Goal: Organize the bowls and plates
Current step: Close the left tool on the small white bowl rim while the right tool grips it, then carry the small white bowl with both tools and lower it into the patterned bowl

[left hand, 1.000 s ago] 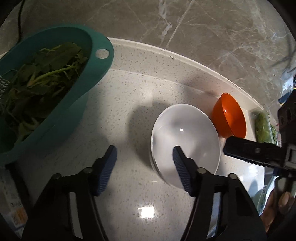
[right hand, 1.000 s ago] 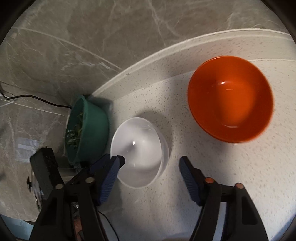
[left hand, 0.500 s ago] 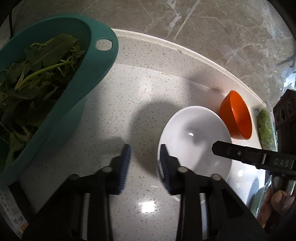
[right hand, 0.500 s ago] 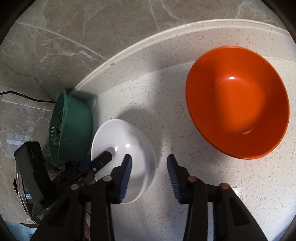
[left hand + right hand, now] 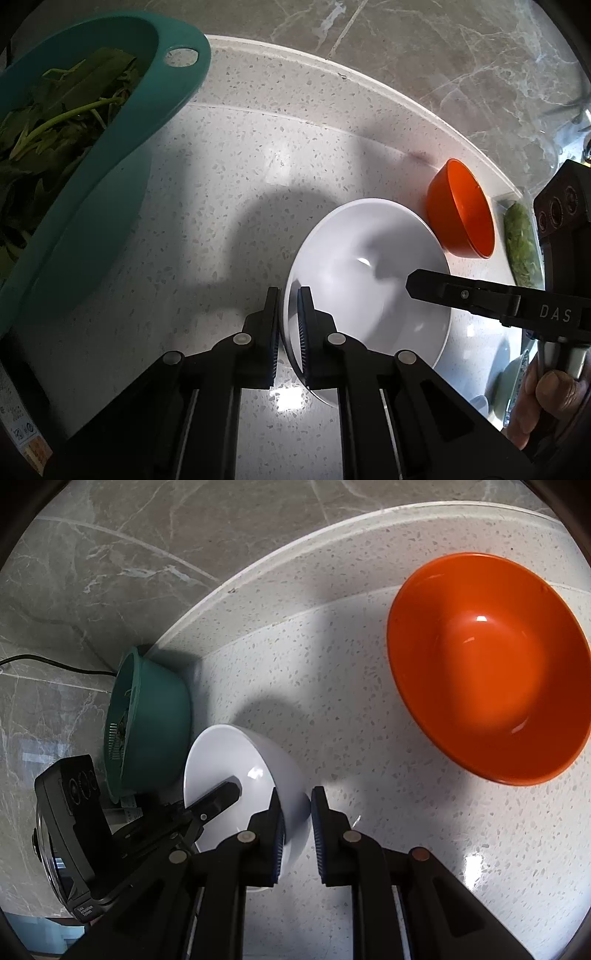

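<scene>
- Gripping the white bowl (image 5: 369,280) from two sides, we have the left claw (image 5: 287,332) clenched on its rim at the 9 o'clock edge, one pad outside the wall and one inside.
- Our right claw (image 5: 297,823) straddles the opposite rim; its jaws are closing, with the wall between them. The inner pad lies against the bowl, while a thin gap seems to remain at the outer pad, so we judge that hold not yet firm.
- We see the bowl resting on the speckled surface (image 5: 221,184), at about 4 o'clock from centre in the left wrist view and 7 o'clock in the right wrist view.
- We judge it stiff, glossy and smooth, probably melamine or ceramic: light enough to lift, but slippery under narrow pads. A thin rim pinch may let it swing or slide, so opposite-side holds keep it level.
- It looks empty, showing only a highlight and shadows.
- We find the orange bowl (image 5: 487,686) just beside it, toward 2 o'clock in the right wrist view, also empty; we cannot tell whether the two touch.
- The teal colander (image 5: 92,147) sits at 10 o'clock in the left wrist view, well apart, and holds leafy greens (image 5: 55,122).
- More greens (image 5: 521,247), wrapped, lie past the orange bowl at 3 o'clock.
</scene>
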Available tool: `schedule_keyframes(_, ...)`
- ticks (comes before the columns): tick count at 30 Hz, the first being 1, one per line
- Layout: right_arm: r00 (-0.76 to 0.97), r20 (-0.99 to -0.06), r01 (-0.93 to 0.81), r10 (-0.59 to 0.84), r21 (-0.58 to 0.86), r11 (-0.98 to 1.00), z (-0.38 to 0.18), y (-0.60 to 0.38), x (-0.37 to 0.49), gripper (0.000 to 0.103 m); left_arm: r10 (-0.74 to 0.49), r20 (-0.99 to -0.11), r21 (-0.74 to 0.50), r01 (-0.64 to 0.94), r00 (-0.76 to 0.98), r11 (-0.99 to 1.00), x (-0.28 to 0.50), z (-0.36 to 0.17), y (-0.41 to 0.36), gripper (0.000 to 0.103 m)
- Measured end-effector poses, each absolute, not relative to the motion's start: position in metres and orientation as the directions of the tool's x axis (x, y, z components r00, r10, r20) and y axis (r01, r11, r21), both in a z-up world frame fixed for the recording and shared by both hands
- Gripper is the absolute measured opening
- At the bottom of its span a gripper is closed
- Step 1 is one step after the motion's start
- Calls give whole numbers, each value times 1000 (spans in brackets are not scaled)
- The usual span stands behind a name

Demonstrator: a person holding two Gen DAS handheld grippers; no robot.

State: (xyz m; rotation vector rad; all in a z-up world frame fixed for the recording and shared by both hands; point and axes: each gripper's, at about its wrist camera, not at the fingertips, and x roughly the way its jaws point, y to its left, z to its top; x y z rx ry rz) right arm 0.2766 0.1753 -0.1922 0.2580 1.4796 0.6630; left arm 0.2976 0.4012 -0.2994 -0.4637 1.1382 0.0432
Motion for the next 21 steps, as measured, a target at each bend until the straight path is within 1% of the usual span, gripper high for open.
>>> schedule_keyframes(13,-11,-820,-241,572,557,794,-171,159,266,17,-203,-875,-331,-237,441,913,287,-272,386,8)
schedule_keyframes(21,45,-807,-241,589,564,790,-142,133,257,17,-208,-860,-319,-173,466,932,280,-235,360,8)
